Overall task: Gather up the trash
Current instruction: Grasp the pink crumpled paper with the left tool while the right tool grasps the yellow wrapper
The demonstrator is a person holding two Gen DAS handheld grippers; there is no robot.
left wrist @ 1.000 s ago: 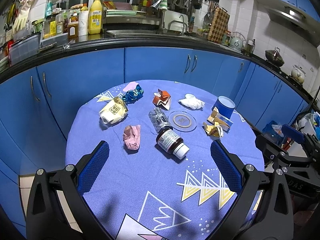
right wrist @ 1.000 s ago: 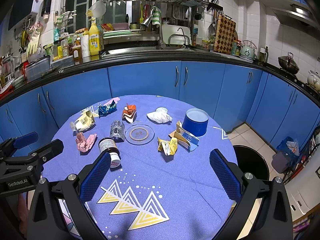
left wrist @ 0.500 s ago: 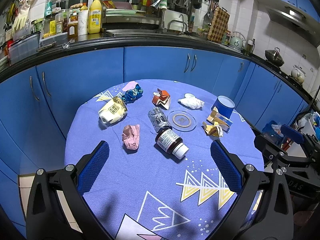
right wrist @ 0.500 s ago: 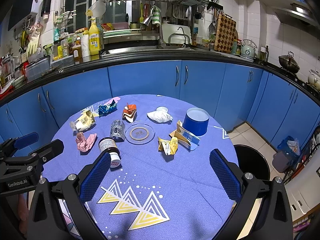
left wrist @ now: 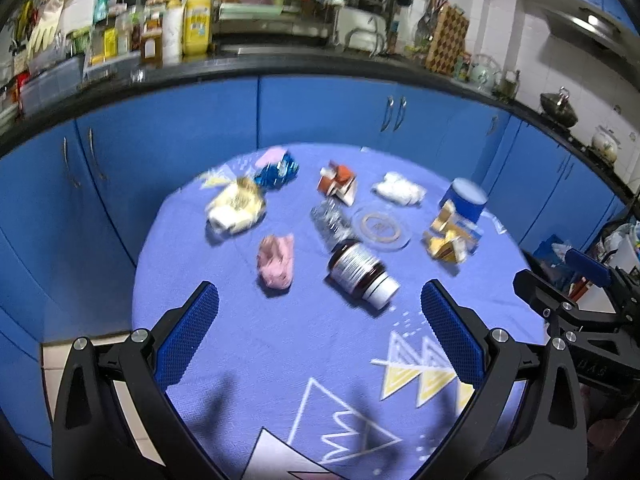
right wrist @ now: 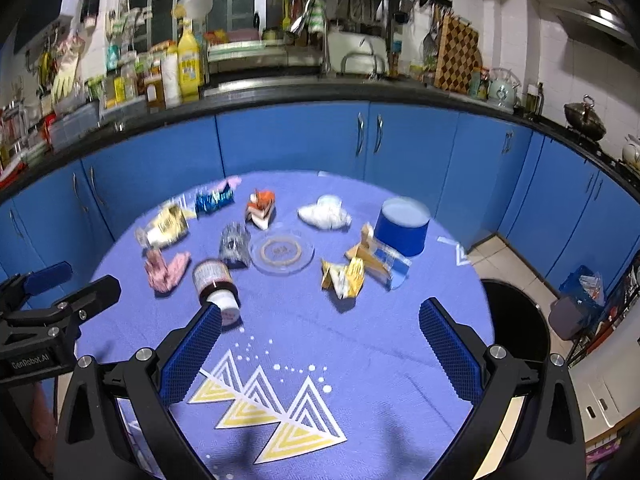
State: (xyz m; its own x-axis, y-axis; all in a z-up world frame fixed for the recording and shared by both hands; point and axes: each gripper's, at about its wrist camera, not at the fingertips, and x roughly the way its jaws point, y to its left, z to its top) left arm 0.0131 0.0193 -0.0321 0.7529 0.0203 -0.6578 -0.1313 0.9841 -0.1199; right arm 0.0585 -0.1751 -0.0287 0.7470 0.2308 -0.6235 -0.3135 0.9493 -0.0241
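Trash lies scattered on a round table with a blue patterned cloth (left wrist: pixel 280 360). A brown bottle with a white cap (left wrist: pixel 362 273) (right wrist: pixel 216 284) lies on its side near the middle. Left of it sits a pink crumpled wad (left wrist: pixel 276 261) (right wrist: pixel 166 270). Farther back are a yellow wrapper (left wrist: pixel 236 204), a blue wrapper (left wrist: pixel 277 172), a red-white carton (left wrist: pixel 338 184), a white tissue (right wrist: pixel 325 212) and yellow scraps (right wrist: pixel 346 278). My left gripper (left wrist: pixel 320 320) hangs open short of the bottle. Over the table's near part my right gripper (right wrist: pixel 320 334) is open and holds nothing.
A blue cup (right wrist: pixel 402 226) stands upside down at the right, a clear glass dish (right wrist: pixel 281 252) and a crushed clear bottle (right wrist: pixel 234 246) sit mid-table. A black bin (right wrist: pixel 514 320) stands on the floor right of the table. Blue cabinets (right wrist: pixel 300 140) ring the back.
Both views now show motion blur and the table items have shifted slightly, so both grippers are moving a little. Jaws stay open; nothing on the table was touched.
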